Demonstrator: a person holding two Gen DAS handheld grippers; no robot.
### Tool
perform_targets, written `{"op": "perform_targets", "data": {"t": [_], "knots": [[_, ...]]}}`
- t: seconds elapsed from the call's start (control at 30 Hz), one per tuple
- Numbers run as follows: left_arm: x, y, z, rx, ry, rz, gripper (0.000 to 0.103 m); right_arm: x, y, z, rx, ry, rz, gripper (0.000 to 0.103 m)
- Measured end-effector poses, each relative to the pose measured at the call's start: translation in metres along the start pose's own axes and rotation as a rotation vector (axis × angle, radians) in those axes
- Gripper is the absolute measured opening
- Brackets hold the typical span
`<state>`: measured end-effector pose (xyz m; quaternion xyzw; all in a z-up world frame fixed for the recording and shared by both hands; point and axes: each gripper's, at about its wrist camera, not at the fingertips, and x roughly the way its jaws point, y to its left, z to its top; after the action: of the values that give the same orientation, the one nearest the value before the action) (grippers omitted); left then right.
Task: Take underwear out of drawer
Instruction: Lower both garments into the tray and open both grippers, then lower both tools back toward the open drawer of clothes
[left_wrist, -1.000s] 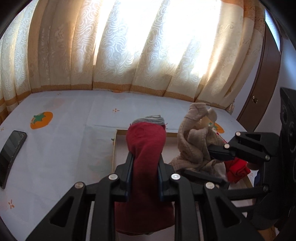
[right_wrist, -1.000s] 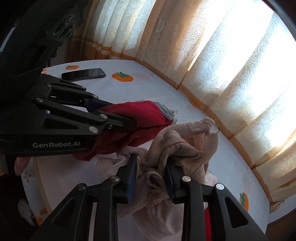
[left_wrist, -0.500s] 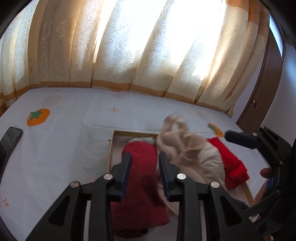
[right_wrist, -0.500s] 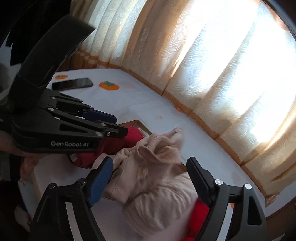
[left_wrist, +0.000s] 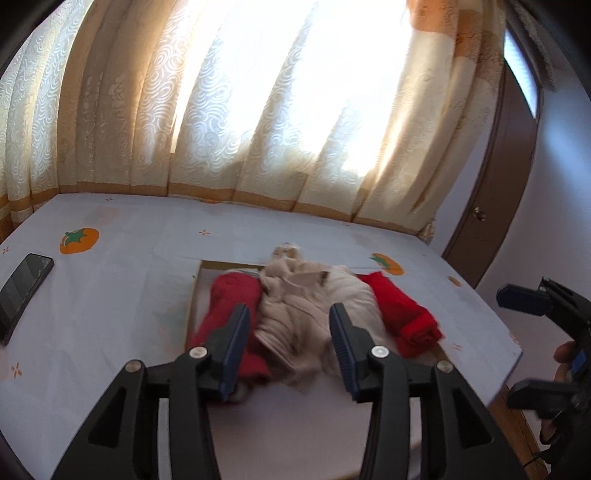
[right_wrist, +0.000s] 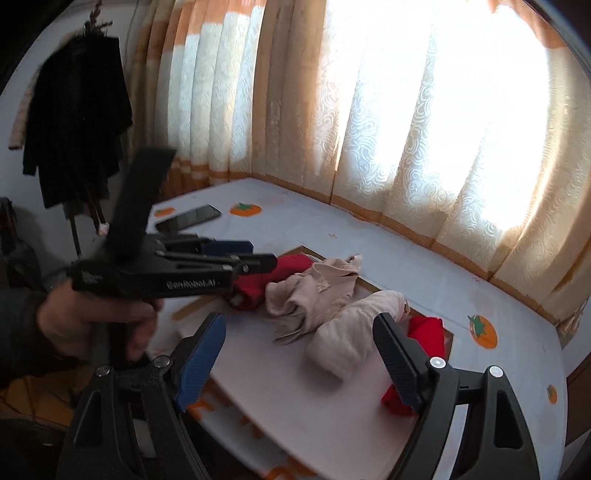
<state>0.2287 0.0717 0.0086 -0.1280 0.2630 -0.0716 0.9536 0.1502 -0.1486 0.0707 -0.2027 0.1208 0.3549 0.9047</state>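
Left wrist view showed the left gripper (left_wrist: 288, 343) with its fingers (left_wrist: 234, 338) apart and holding nothing, above the drawer (left_wrist: 192, 306) set in the counter (left_wrist: 110, 295). In the drawer lay a dark red roll (left_wrist: 229, 299), crumpled beige underwear (left_wrist: 295, 295) and a bright red roll (left_wrist: 402, 314). The right gripper (right_wrist: 299, 362) also stood spread and empty over the beige underwear. A phone (left_wrist: 22, 291) lay on the counter, well apart.

Your left gripper (right_wrist: 255, 254) blurry in right wrist view, covers part of dark red roll (right_wrist: 255, 284). Beige undies (left_wrist: 295, 314) smeared in left view. Phone (left_wrist: 20, 291) cut off by pic edge. Right gripper (left_wrist: 532, 347) half out of frame.
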Motion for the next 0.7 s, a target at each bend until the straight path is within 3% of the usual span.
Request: {"op": "perform_targets", "data": {"t": [0.43,0.7], "knots": [[-0.079,-0.056,-0.05,0.077,-0.055,-0.121,0.057,-0.101,0.044,-0.022,-0.005,-0.079,0.014,0.088],[-0.11,-0.068,-0.093,0.135,-0.047,-0.089,0.061,-0.122,0.06,-0.079,0.062,-0.046,0.032,0.089]]}}
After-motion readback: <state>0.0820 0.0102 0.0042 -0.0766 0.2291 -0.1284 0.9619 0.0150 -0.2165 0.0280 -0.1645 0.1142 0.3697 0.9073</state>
